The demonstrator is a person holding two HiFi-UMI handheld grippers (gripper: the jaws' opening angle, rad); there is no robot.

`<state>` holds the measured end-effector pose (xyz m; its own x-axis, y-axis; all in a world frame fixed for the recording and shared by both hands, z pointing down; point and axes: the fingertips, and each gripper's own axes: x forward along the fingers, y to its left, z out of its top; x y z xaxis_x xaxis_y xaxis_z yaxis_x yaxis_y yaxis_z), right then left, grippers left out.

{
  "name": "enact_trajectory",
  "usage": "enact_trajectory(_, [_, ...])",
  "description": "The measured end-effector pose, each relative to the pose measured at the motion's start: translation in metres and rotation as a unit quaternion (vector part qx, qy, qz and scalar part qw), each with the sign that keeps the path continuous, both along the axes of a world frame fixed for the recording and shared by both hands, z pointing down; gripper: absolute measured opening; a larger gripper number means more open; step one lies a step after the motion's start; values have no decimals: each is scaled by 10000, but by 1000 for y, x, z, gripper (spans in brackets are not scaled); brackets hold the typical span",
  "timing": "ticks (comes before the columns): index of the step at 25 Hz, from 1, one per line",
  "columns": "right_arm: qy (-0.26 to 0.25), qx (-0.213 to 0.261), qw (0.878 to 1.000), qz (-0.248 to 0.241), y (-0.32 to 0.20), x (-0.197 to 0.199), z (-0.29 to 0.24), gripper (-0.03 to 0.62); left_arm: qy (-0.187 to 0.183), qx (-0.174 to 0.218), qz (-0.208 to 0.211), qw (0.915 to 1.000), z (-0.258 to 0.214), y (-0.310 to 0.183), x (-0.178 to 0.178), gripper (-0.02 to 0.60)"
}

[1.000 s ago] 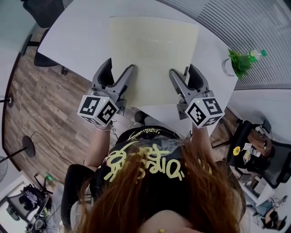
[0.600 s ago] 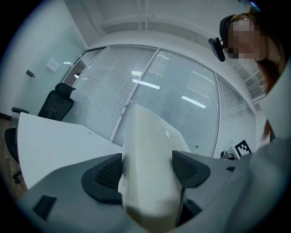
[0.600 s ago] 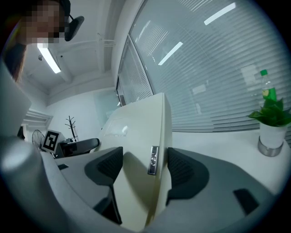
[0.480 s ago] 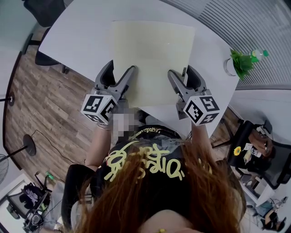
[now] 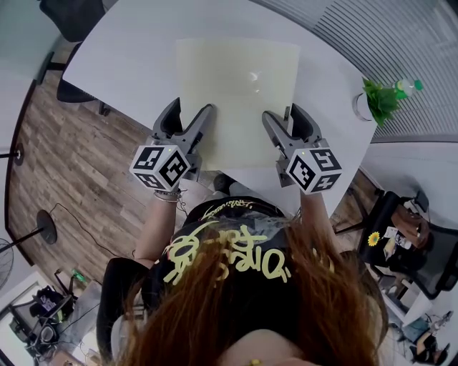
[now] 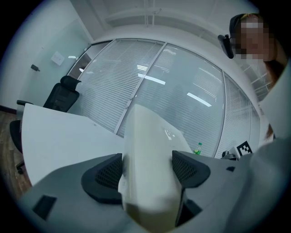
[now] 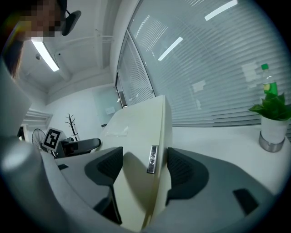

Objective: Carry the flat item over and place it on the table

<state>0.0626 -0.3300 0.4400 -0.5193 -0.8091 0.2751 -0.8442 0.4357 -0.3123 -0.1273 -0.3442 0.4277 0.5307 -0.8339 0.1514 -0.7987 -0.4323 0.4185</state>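
A flat pale cream panel (image 5: 236, 93) lies over the white table (image 5: 129, 57), held at its near edge from both sides. My left gripper (image 5: 189, 112) is shut on its near left part and my right gripper (image 5: 283, 114) on its near right part. The left gripper view shows the panel (image 6: 150, 145) pinched between the dark pads of the left gripper (image 6: 148, 170). In the right gripper view a small metal clasp (image 7: 152, 159) sits on the panel (image 7: 136, 132), inside the right gripper (image 7: 144, 166). Whether the panel touches the table cannot be told.
A potted plant (image 5: 378, 99) and a green-capped bottle (image 5: 403, 86) stand at the table's right end, and the right gripper view also shows the plant (image 7: 273, 123). A black chair (image 5: 68, 14) is beyond the table's left end. Wood floor (image 5: 64, 164) lies left, and another chair (image 5: 408, 236) right.
Both grippers have edged forward and a little closer together with the panel. Its far edge now sits lower in the head view, so it looks shorter.
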Motion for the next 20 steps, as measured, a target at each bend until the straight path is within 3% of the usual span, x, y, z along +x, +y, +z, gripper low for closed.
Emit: enact_trajectory(20, [108, -306, 9995, -26, -6, -3, 22, 308, -156, -587, -143, 9980, 28, -6, -3, 339])
